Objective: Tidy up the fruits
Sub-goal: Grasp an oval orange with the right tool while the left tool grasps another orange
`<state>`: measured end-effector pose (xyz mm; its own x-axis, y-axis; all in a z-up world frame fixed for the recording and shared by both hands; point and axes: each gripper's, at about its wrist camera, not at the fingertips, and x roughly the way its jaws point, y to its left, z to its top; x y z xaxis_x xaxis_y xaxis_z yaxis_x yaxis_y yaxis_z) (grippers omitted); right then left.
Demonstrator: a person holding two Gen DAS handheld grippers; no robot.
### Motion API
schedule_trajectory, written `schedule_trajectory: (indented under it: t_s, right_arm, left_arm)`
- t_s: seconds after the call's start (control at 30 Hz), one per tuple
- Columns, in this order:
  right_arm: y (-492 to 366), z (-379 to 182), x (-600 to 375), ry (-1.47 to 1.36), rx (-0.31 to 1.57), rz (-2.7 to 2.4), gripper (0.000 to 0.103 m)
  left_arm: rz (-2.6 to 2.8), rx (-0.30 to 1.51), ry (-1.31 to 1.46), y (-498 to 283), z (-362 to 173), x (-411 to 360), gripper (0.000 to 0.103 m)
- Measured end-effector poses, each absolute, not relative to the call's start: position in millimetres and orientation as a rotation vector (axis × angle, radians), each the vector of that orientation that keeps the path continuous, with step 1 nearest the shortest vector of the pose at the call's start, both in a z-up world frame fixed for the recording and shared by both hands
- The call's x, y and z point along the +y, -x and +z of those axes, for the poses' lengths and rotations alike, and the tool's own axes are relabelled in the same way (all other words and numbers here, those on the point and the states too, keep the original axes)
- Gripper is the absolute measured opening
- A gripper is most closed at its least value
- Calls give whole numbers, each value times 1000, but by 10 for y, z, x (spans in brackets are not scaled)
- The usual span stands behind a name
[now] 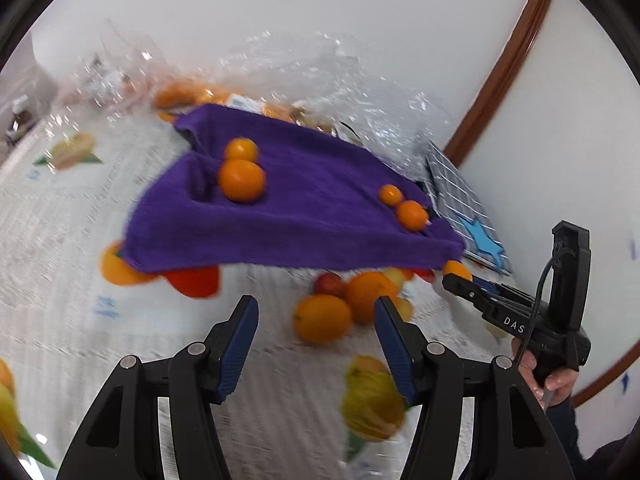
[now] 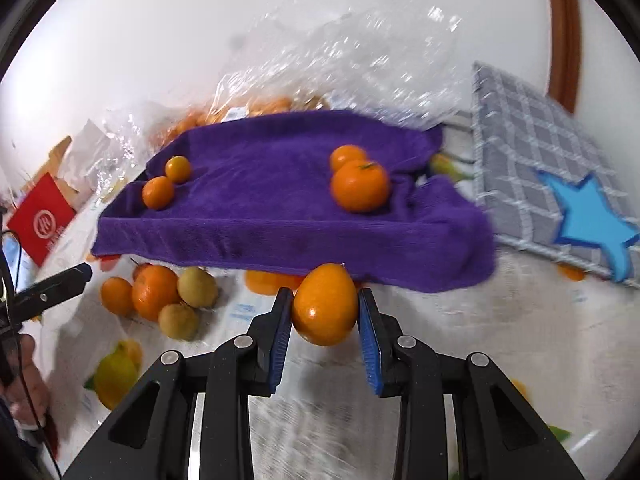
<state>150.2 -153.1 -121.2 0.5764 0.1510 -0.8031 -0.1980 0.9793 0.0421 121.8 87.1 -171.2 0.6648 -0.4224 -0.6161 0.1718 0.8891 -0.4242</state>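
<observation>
A purple towel point(image 1: 288, 216) point(image 2: 280, 208) lies on the printed tablecloth. On it sit two larger oranges point(image 1: 241, 180) point(image 2: 360, 186) and two small kumquats point(image 1: 412, 214) point(image 2: 158, 192). My right gripper point(image 2: 325, 308) is shut on an oval orange kumquat point(image 2: 325, 305), just in front of the towel's near edge; it also shows in the left wrist view point(image 1: 456, 276). My left gripper point(image 1: 316, 320) is open and empty, above a loose pile of fruit with an orange point(image 1: 322, 319) between its fingers' line. That pile also shows in the right wrist view point(image 2: 160, 296).
A crumpled clear plastic bag point(image 1: 320, 76) point(image 2: 340, 64) with more oranges lies behind the towel. A grey checked cloth with a blue star point(image 2: 560, 200) point(image 1: 476, 236) lies to the right. A red card point(image 2: 40, 220) is at the left. The tablecloth carries printed fruit pictures point(image 1: 372, 396).
</observation>
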Motion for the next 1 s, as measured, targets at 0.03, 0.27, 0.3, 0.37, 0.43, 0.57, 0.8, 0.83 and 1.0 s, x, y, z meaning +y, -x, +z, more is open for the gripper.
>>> schedule_trajectory:
  t_s: [0.03, 0.27, 0.3, 0.37, 0.43, 0.57, 0.8, 0.83, 1.0]
  right_arm:
    - [-1467, -1195, -1564, 55, 933, 211, 32]
    - [-1223, -1159, -1725, 8, 917, 257, 32]
    - [-1210, -1143, -1732, 0, 905, 270, 32]
    - [-1198, -1142, -1738, -12, 904, 276, 32]
    - [-1207, -1152, -1755, -26, 913, 265, 32]
    - [-1224, -1169, -1823, -75, 920, 274, 32]
    - [-1240, -1183, -1841, -84, 926, 262, 32]
    - [-1237, -1182, -1842, -82, 923, 261, 32]
    - [-1232, -1173, -1861, -83, 916, 244, 32]
  left_arm:
    - [-344, 787, 345, -1226, -1726, 834, 56]
    - [-285, 822, 319, -1291, -1778, 651, 56]
    - [-275, 823, 313, -1300, -1781, 638, 56]
    - [-266, 830, 312, -1315, -1794, 624, 56]
    - [-258, 838, 317, -1337, -1809, 604, 54]
    - [-235, 844, 325, -1374, -1825, 601, 46]
    - [-219, 841, 334, -1375, -1828, 633, 35]
    - [-218, 837, 336, -1368, -1823, 639, 35]
    - [-194, 791, 353, -1308, -1776, 717, 35]
